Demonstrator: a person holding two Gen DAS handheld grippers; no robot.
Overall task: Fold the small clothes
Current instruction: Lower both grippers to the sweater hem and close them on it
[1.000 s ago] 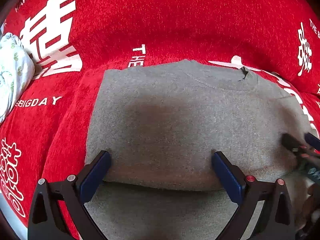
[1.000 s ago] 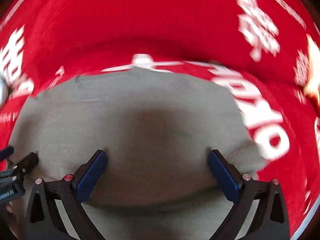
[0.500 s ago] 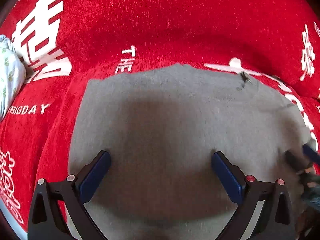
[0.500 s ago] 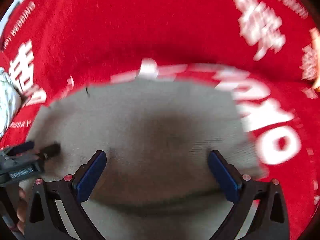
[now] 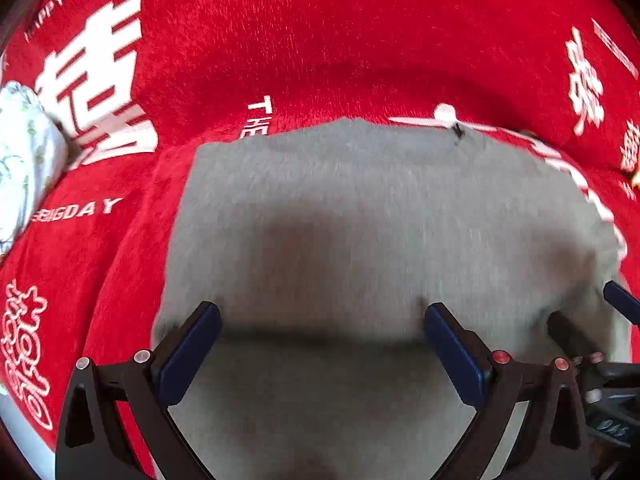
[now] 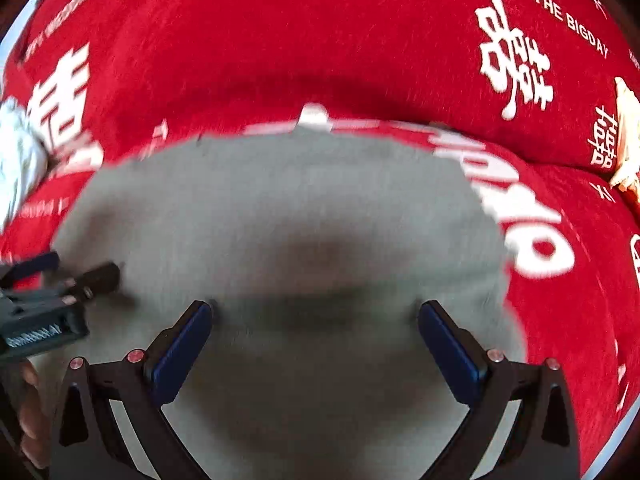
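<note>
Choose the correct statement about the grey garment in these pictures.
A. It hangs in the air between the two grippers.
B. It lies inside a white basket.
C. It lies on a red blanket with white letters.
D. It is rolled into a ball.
C: the grey garment lies spread on the red blanket with white printed letters, and both the left gripper and the right gripper are open above it.

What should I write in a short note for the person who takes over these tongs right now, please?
Left tongs: open, holding nothing, over the near part of the grey garment.
Right tongs: open, holding nothing, over the same garment.
The garment lies on the red blanket, with a fold line across its near part.
A white printed cloth lies at the far left, untouched.
Done: seemingly one fold.
Left: probably the next folds; then perhaps the white cloth.
</note>
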